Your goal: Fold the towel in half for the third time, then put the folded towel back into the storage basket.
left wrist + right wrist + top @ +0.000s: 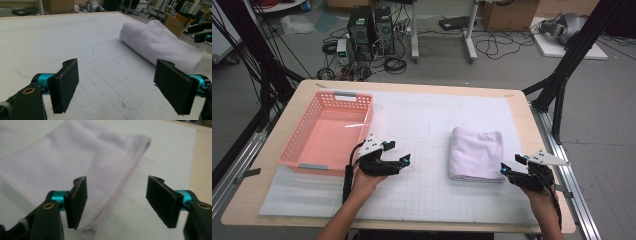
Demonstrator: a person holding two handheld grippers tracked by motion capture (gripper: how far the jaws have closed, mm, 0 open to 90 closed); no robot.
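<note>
Towel: soft, light, floppy (folded, likely unfolds if lifted carelessly). Right gripper spread at its near hemmed corner; pinch there. Left gripper spread, empty.

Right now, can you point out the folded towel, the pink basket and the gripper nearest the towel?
folded towel (476, 152): high view, middle of its top fold.
pink basket (346, 96): high view, its far rim.
right gripper (116, 200): right gripper view, midway between its open jaws, over the towel's hemmed edge.

Bare mat between basket, towel
</note>
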